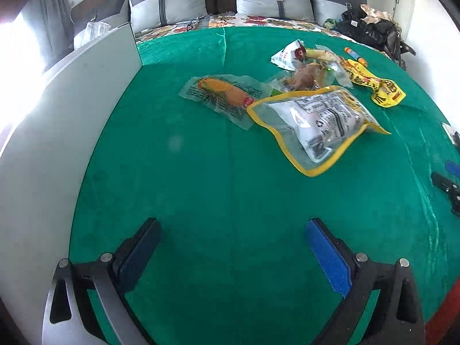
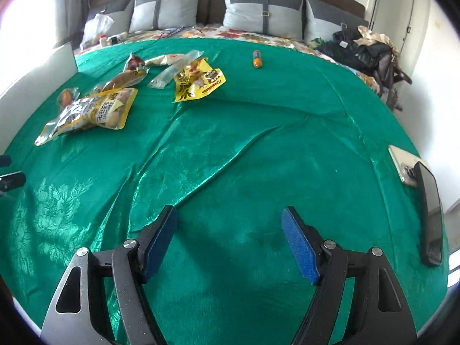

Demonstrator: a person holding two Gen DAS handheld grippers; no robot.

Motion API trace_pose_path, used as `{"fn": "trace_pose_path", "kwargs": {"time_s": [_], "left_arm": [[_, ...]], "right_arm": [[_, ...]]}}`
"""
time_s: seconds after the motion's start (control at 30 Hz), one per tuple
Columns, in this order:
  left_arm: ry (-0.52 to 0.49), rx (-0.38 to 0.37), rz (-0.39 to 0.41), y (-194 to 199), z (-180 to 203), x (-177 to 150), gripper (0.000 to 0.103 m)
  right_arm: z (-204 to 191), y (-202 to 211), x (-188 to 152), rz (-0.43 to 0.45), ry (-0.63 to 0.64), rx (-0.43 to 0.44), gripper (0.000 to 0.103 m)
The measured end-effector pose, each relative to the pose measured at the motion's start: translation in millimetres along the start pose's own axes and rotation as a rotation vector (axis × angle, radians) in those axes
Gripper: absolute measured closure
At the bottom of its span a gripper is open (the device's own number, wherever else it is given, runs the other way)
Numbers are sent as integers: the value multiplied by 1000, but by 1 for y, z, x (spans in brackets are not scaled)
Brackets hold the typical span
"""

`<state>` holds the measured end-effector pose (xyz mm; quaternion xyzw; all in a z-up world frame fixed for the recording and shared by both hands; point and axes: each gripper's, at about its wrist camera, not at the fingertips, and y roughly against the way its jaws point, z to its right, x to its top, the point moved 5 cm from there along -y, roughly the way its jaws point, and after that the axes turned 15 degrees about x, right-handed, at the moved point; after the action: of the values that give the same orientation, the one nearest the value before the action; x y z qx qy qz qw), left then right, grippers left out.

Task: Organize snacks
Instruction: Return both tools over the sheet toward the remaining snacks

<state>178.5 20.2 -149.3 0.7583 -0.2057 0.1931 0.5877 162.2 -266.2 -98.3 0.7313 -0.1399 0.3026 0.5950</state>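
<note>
Both claws are empty and spread wide above the green cloth [image 2: 258, 132] covering the bed: the left claw [image 1: 230, 256] at the bottom of its view, the right claw [image 2: 230, 241] likewise. The snacks lie in a loose heap, upper right of the left view and upper left of the right view: a large yellow-edged bag [image 1: 313, 126], a clear corn packet [image 1: 224, 95] touching it, a yellow pouch [image 2: 199, 82] and a small tube [image 2: 257, 59] lying apart. A white box [image 1: 57, 120] stands along the left edge. Risk, as judged: the packets overlap, so a grab could drag a neighbour along, and the slick wrinkled cloth may bunch up in the pads. Two phones [image 2: 429, 212] at the right edge could be knocked.
</note>
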Motion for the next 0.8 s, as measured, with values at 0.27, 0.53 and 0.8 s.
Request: {"fn": "trace_pose_path", "kwargs": {"time_s": [0.27, 0.53, 0.8], "left_arm": [[76, 11, 41, -15, -14, 9, 0], [77, 10, 41, -15, -16, 9, 0], [76, 11, 41, -15, -16, 9, 0]], "right_arm": [[12, -10, 5, 5, -52, 30, 17], [17, -12, 1, 1, -89, 38, 11], [17, -11, 1, 0, -90, 38, 10]]}}
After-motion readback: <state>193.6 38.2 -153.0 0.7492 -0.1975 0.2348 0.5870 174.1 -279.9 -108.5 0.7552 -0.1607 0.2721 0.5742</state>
